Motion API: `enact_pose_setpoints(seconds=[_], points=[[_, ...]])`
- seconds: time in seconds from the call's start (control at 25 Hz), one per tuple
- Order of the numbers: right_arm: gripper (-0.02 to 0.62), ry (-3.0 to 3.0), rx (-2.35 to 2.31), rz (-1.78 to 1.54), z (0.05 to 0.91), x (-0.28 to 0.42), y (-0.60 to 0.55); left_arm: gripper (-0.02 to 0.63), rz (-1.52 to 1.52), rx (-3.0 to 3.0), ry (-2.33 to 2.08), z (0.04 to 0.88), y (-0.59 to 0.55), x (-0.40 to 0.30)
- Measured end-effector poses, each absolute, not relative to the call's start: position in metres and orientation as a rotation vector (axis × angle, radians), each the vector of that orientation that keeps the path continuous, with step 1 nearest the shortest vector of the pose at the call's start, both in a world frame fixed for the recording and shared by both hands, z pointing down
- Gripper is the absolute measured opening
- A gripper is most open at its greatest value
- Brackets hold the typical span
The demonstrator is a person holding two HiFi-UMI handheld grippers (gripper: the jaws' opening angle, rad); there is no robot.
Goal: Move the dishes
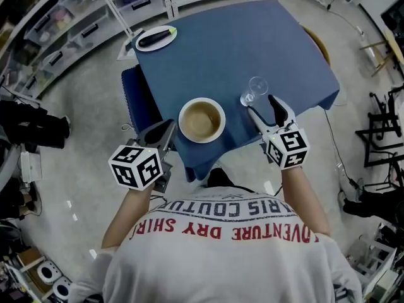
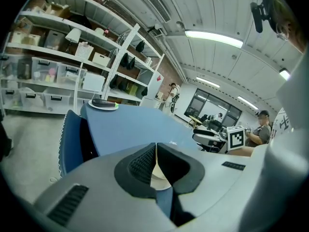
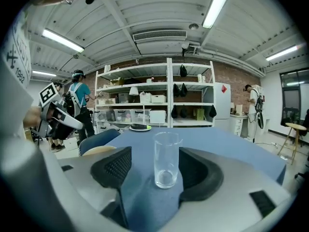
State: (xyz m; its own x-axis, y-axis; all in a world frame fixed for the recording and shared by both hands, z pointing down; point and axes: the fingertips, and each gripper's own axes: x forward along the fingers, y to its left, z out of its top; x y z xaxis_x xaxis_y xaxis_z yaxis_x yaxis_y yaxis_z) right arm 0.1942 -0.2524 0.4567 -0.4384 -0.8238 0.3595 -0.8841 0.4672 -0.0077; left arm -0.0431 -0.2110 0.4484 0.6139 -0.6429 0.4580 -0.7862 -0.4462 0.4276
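While the left gripper hangs pinched together, empty, beside the bowl, the right gripper's spread jaws flank the glass, seemingly ready to close.

Your table wears a blue cloth. Blue chair tucked at its left side; storage shelves past its far-left corner, white fridge beyond its far end.

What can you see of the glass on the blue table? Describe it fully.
The glass is a clear, straight-sided tumbler, empty, standing upright on the blue tablecloth near its front edge. It stands between the open jaws of the right gripper, with a gap on each side; only the cloth touches it.
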Motion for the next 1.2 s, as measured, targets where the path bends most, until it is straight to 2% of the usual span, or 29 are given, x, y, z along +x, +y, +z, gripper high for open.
enact_pose_setpoints(seconds=[0.32, 0.72, 1.2], points=[[0.291, -2.476, 1.340, 0.356, 0.466, 0.152, -0.225, 0.034, 0.297, 2.222, -1.133, 0.447, -0.187, -0.054], [0.291, -2.535, 1.147, 0.522, 0.490, 0.085, -0.223, 0.034, 0.288, 2.158, -1.252, 0.442, -0.164, -0.101], [0.277, -2.403, 1.125, 0.811, 0.531, 0.065, -0.232, 0.034, 0.283, 2.075, -1.351, 0.442, -0.148, -0.140]])
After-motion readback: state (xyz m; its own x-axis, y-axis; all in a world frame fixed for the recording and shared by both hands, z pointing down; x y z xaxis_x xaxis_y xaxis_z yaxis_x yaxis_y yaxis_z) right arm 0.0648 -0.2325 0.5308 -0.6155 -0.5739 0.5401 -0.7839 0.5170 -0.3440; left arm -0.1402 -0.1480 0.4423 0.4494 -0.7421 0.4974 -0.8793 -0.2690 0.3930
